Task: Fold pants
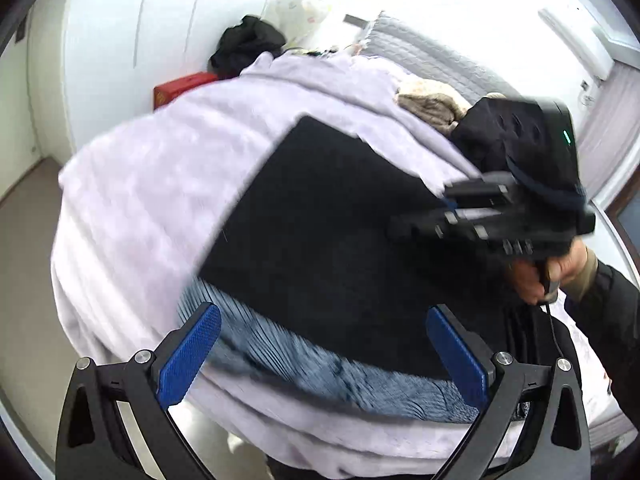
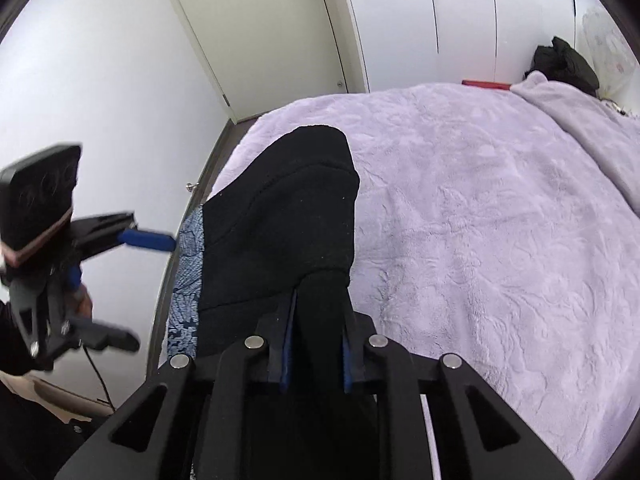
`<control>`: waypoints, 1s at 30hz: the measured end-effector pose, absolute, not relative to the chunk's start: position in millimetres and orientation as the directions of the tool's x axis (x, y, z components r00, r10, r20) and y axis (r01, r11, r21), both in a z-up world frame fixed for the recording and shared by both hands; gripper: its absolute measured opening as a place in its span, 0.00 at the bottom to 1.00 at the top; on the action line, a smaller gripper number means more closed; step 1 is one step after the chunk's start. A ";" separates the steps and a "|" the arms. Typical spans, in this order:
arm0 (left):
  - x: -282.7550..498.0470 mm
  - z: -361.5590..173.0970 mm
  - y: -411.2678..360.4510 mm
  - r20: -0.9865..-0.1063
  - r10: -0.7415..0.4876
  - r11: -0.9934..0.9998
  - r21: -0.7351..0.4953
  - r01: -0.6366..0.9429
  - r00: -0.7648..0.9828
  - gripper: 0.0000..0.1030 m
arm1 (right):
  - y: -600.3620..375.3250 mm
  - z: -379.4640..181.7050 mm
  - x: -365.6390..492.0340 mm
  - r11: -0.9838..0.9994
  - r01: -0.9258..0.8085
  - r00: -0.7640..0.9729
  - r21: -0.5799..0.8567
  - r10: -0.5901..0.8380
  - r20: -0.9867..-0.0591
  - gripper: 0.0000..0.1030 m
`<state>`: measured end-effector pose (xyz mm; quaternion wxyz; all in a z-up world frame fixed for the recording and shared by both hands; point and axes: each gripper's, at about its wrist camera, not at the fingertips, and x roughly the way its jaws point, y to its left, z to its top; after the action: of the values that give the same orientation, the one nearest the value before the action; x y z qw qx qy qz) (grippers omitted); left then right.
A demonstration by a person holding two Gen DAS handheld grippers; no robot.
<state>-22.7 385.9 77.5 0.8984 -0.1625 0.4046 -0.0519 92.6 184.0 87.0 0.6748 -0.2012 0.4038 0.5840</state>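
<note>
Looking along my right gripper (image 2: 316, 344), I see its jaws nearly together, pinching one end of the black pants (image 2: 280, 220); the garment's long axis runs away from me, toward the bed's far-left corner, its rounded far end resting on the lilac blanket (image 2: 480, 220). My left gripper (image 1: 324, 352) hangs with jaws spread wide and empty, just over the near edge of the pants (image 1: 332, 220), above a blue patterned cloth (image 1: 340, 372) lying beneath them. I count one pair of pants, two grippers, one blanket.
</note>
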 end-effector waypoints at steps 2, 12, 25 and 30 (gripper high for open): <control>-15.4 90.9 402.2 -0.696 -0.201 0.952 -0.306 -0.031 0.689 1.00 | 179.8 97.4 79.6 0.222 -0.959 0.007 0.175 0.637 -0.771 0.18; 25.5 86.1 400.6 -0.617 -0.559 0.829 -0.395 0.396 0.553 1.00 | 160.2 127.8 37.4 0.149 -0.987 0.061 0.056 0.680 -0.731 0.17; 24.8 60.5 355.5 -0.795 -0.420 0.905 -0.332 0.266 0.437 0.34 | 164.4 126.7 71.7 0.373 -0.926 0.183 0.060 0.581 -0.793 0.34; 21.0 80.5 336.7 -0.826 -0.356 0.932 -0.280 0.230 0.437 0.31 | 128.3 130.4 37.7 0.311 -0.949 0.217 -0.060 0.503 -0.836 0.60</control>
<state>21.0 336.7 80.5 0.8453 -0.0629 0.5015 -0.1734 37.7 128.3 130.4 0.7199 -0.3008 0.3702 0.5042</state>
